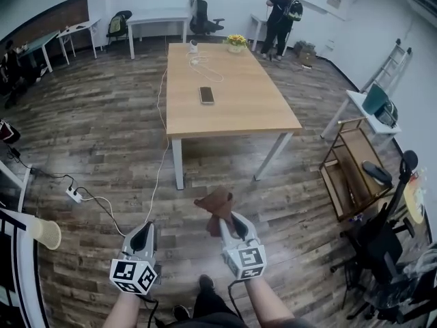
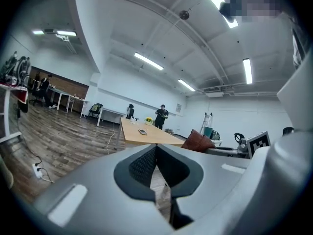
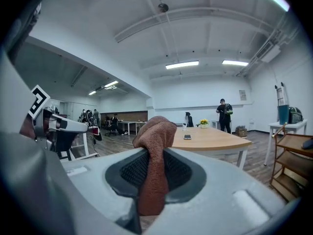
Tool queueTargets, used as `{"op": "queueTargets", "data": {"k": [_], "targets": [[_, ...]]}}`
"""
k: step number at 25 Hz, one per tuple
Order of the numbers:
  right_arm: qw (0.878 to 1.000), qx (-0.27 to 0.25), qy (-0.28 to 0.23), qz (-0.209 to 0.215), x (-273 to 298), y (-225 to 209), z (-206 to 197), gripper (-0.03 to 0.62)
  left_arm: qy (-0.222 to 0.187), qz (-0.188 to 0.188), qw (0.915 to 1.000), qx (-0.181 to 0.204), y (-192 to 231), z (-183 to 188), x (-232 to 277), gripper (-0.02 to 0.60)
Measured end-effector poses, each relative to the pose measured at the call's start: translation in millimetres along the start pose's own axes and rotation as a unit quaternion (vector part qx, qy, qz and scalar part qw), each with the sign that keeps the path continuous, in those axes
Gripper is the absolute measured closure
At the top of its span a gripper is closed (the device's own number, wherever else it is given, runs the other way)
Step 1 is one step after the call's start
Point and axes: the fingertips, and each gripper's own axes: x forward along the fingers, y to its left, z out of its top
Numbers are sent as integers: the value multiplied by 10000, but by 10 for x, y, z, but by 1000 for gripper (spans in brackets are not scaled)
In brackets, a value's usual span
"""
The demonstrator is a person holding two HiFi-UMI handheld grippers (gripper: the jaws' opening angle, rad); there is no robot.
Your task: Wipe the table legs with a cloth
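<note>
A wooden table (image 1: 225, 94) with white legs stands ahead of me; its near left leg (image 1: 177, 162) and near right leg (image 1: 273, 154) show in the head view. My right gripper (image 1: 225, 219) is shut on a brown cloth (image 1: 216, 203), which bunches above the jaws in the right gripper view as the cloth (image 3: 154, 131). My left gripper (image 1: 145, 236) is shut with nothing in it, held low to the left of the right one. Both hang over the floor, well short of the table. The table (image 3: 210, 138) also lies ahead in the right gripper view.
A phone (image 1: 206, 95) and a flower pot (image 1: 236, 42) rest on the tabletop. A white cable with a power strip (image 1: 74, 195) runs over the floor at left. A wooden shelf (image 1: 348, 173) and black stands are at right. A person (image 1: 280, 19) stands at the far wall.
</note>
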Motion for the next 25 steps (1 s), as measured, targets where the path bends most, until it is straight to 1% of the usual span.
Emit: {"op": "queueTargets", "data": {"k": [2,5,9,12,16,21,25], "targets": [[9999,-27,-157,49,-162,245,40,526,-30,-6,10000,62,-4,13,-253,562],[9997,-35,-243,19,-408,561,64,526,-43,-24,10000,49,10,15,-619,563],[9994,31,-335,22,-711,878,111,526,-43,-89,9999,53,-7,-45,-1043,562],[9995,24,-300,-132,-961,943,113,526,-19,-213,9998,-41,-143,-133,-1219,561],[9995,-102,-263,-137,-1223,1095,75,526,-19,-366,9993,-9,-323,-184,-1439,563],[9995,-194,-160,-180,-1371,1179,12,528,-99,-458,9989,38,-407,-179,-1536,563],[9995,-202,-3,-228,-1475,1139,-71,528,-99,-506,9987,47,-487,-186,-1567,563]]}}
